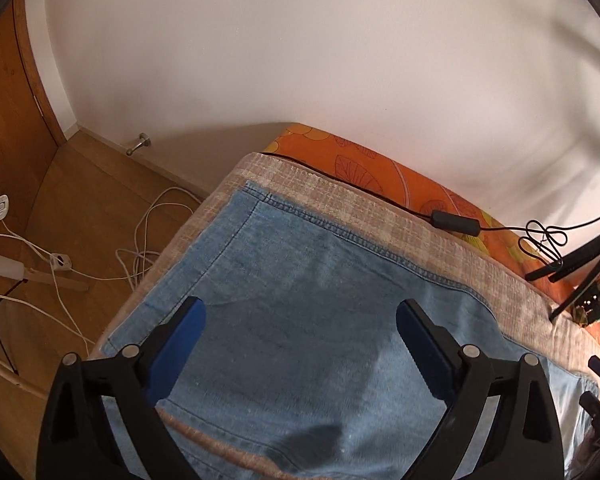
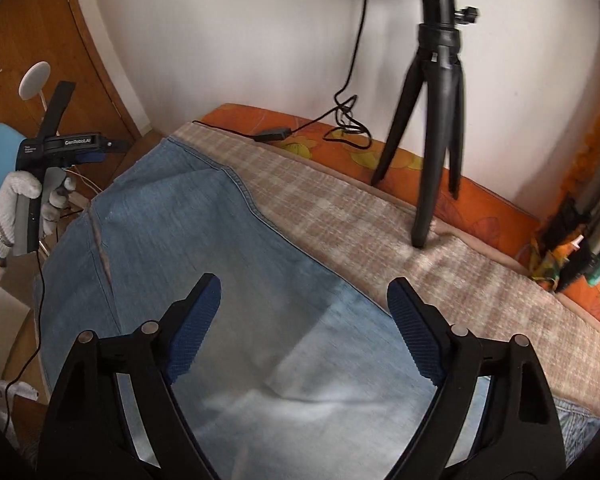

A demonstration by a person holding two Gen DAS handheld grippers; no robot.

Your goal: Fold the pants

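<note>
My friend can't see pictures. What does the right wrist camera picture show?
The open right gripper hovers over light blue jeans spread on a beige checked blanket. A black tripod stands on the blanket by a white wall, and at far left a gloved hand holds the left gripper.

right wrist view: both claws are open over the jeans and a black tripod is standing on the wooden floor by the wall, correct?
Not quite. The tripod stands on the plaid blanket covering the bed, not on the wooden floor; the right wrist view shows its feet there. The rest holds: the left claw and right claw are both open over the jeans.
</note>
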